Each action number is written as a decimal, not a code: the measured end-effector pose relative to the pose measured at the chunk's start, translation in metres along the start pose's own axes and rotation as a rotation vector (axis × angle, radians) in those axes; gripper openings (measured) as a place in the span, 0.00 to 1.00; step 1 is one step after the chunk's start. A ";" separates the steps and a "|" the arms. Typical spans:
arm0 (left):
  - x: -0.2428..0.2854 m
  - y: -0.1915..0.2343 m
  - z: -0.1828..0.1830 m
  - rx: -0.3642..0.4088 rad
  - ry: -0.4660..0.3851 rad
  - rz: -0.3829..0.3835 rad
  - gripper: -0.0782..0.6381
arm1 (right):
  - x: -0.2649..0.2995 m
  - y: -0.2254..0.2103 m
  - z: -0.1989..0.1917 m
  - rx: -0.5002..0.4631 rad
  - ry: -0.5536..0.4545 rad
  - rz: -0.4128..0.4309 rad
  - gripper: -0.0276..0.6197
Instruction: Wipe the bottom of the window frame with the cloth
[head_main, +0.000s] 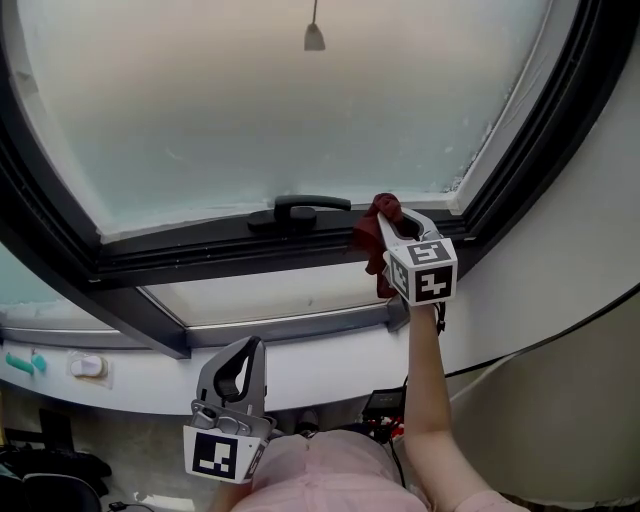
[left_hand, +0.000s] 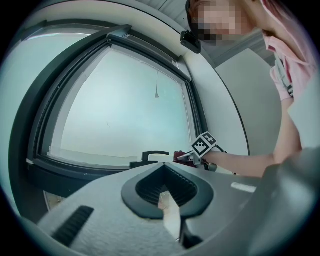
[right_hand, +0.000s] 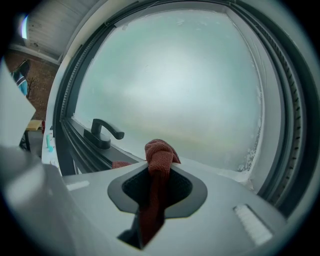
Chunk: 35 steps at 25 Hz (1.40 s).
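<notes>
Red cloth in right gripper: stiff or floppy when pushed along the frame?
Likely floppy: the cloth bunches into a soft wad beyond the right gripper, with a tail hanging loose. Its woven surface should drag on the window frame, not slip.

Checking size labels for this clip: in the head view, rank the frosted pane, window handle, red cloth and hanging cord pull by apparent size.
1. Frosted pane.
2-3. Window handle and red cloth: too alike to rank, since the right gripper covers part of the cloth.
4. Hanging cord pull.
</notes>
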<state>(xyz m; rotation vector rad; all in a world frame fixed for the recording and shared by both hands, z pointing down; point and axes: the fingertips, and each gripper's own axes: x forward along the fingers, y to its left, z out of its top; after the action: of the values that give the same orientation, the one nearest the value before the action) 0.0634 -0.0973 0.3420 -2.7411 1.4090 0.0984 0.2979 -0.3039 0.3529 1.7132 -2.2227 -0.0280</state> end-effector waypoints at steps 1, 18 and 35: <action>0.002 -0.001 0.000 0.000 0.001 -0.002 0.11 | -0.001 -0.004 -0.001 0.006 0.000 -0.002 0.14; 0.020 -0.007 -0.006 -0.004 0.011 -0.008 0.11 | -0.020 -0.094 -0.028 0.106 0.003 -0.140 0.15; 0.025 -0.002 -0.007 -0.001 0.015 -0.001 0.11 | -0.031 -0.149 -0.043 0.096 0.021 -0.279 0.14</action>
<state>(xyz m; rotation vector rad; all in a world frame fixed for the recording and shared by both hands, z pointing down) 0.0798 -0.1171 0.3471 -2.7493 1.4112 0.0779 0.4557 -0.3075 0.3536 2.0539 -1.9825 0.0316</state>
